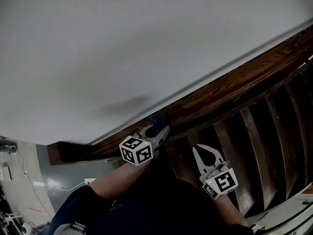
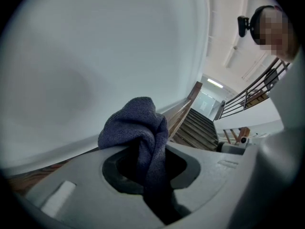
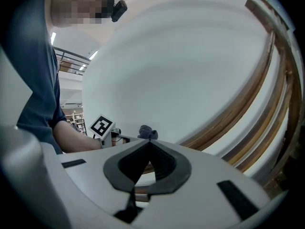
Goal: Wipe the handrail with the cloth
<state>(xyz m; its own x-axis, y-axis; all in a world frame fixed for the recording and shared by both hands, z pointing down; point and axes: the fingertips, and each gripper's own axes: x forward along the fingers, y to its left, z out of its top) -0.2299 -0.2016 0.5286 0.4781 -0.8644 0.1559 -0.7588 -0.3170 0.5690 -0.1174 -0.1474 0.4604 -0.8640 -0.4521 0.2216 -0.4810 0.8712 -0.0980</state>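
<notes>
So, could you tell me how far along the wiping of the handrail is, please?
Done: the left gripper is shut on the cloth. In hand: the cloth sits at the wooden handrail. Left: the long stretch of rail ahead, though nothing shows which parts are already wiped. The right gripper is shut and empty.

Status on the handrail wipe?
Left hand-held gripper shut on cloth, cloth up at the handrail. Right hand-held gripper shut, empty, below the rail. Nothing seen blocking the rail.
</notes>
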